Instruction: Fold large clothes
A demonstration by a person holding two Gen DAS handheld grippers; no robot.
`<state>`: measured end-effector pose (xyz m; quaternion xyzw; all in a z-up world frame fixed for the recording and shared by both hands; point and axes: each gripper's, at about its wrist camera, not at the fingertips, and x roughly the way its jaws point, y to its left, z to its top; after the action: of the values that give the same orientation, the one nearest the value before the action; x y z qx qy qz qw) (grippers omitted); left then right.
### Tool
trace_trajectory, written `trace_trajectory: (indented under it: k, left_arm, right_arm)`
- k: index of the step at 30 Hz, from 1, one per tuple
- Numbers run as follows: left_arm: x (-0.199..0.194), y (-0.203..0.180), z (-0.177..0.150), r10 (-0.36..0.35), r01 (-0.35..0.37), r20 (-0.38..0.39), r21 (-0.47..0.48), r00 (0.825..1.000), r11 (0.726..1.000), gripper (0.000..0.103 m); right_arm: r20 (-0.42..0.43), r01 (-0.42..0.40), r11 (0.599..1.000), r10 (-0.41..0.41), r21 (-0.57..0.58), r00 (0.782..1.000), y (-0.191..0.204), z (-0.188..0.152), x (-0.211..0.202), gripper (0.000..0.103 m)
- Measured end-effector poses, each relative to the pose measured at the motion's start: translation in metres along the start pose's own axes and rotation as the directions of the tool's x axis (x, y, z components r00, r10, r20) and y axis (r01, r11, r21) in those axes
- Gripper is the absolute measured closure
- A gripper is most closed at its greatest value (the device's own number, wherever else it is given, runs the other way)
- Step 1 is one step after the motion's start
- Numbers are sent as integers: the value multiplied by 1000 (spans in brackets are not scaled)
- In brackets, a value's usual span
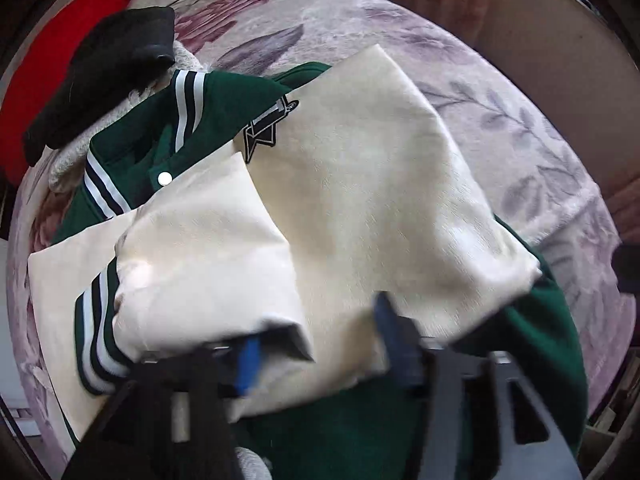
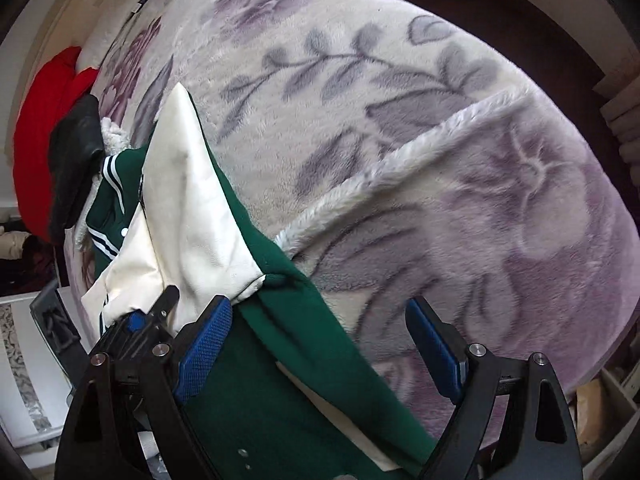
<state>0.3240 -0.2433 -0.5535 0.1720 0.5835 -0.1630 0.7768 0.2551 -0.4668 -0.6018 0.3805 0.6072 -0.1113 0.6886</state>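
A green varsity jacket [image 1: 224, 112] with cream sleeves [image 1: 360, 168] and striped collar and cuffs lies on the bed, both sleeves folded across its front. It also shows in the right wrist view [image 2: 280, 360]. My left gripper [image 1: 316, 344] hovers over the near cream sleeve, jaws apart, with cloth between its blue pads; the view is blurred. My right gripper [image 2: 320, 344] is open over the jacket's green hem, its left blue pad [image 2: 204, 348] beside the cream sleeve [image 2: 192, 200]. The left gripper's fingers [image 2: 160, 312] show there too.
The bed is covered by a purple floral fleece blanket [image 2: 440, 140] with a folded-back edge. A black garment [image 1: 108, 68], a red garment [image 1: 52, 52] and a white knit piece [image 1: 80, 148] lie piled beyond the collar. The bed's edge and floor show on the right.
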Motion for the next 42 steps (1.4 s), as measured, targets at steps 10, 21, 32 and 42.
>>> trace_trajectory:
  k: [10, 21, 32, 42]
  left_arm:
    - [-44, 109, -125, 212, -235, -100, -396, 972, 888, 22]
    - [-27, 220, -202, 252, -381, -288, -620, 924, 686, 22]
    - [-50, 263, -158, 276, -307, -152, -650, 949, 696, 22]
    - [26, 313, -121, 231, -306, -200, -606, 952, 734, 17]
  right_arm:
    - [-26, -20, 886, 9, -464, 1000, 158, -25, -8, 13]
    - [215, 255, 146, -244, -956, 946, 354, -158, 165, 32]
    - [79, 50, 942, -25, -331, 997, 193, 6, 46, 51]
    - [79, -117, 992, 121, -55, 989, 112, 48, 19, 36]
